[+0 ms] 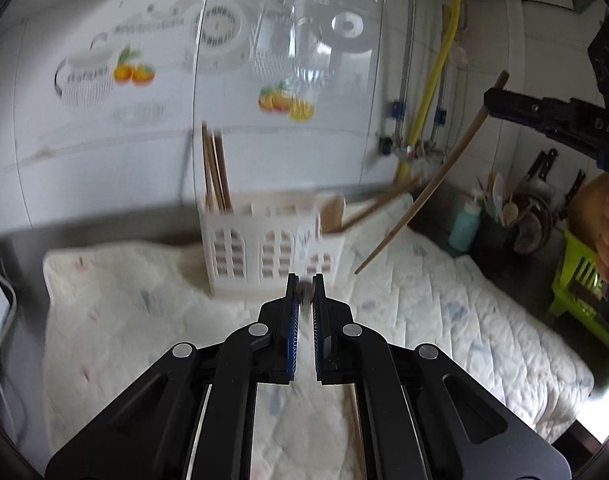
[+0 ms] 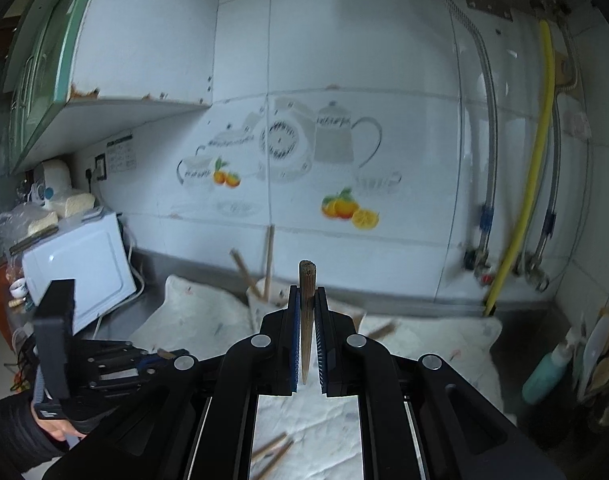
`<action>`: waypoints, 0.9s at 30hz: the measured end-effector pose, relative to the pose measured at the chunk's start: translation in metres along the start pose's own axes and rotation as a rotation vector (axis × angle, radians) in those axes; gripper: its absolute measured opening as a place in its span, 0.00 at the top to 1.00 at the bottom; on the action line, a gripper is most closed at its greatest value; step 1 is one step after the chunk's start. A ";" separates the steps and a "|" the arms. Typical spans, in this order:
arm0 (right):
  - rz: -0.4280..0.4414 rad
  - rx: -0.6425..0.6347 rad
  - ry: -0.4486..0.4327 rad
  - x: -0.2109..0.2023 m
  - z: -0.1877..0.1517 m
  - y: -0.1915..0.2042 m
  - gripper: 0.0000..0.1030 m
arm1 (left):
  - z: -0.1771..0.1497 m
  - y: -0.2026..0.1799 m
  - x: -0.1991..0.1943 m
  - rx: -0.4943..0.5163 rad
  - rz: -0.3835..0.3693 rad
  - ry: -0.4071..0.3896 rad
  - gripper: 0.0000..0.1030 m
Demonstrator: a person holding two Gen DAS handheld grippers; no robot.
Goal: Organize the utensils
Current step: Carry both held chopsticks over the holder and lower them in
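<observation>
Both my grippers hold chopsticks, lifted above the white holder.

My left gripper (image 1: 304, 280) has its jaws pressed onto the tip of a chopstick (image 1: 304, 292) (blurred, so I judge it loosely), and a thin pinch like that could let the stick swing or slip as I aim it. Ahead of those jaws stands the white utensil holder (image 1: 264, 240): its left compartment holds upright chopsticks (image 1: 214, 168), its right one a wooden piece and a leaning stick. My right gripper (image 2: 304, 292) pinches a long chopstick (image 2: 306, 312) near its thick end; its free tip could knock the holder's rim. Loose chopsticks (image 2: 272, 452) lie on the quilted cloth (image 2: 336, 440) below those jaws.
</observation>
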State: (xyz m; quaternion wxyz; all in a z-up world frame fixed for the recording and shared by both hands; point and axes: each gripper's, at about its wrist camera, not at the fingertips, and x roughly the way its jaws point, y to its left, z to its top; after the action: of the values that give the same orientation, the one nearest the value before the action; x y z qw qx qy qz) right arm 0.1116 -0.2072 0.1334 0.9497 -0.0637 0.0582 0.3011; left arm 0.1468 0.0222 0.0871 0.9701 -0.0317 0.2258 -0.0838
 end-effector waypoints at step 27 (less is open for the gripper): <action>-0.035 0.002 0.034 0.099 0.034 -0.032 0.93 | 0.189 0.007 0.041 0.082 0.151 -0.365 0.95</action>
State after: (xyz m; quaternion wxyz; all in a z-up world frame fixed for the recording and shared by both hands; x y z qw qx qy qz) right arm 0.2125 -0.1719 0.1553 0.9538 -0.0688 0.0735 0.2832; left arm 0.2680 0.0260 0.2376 0.9989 0.0100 0.0441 -0.0129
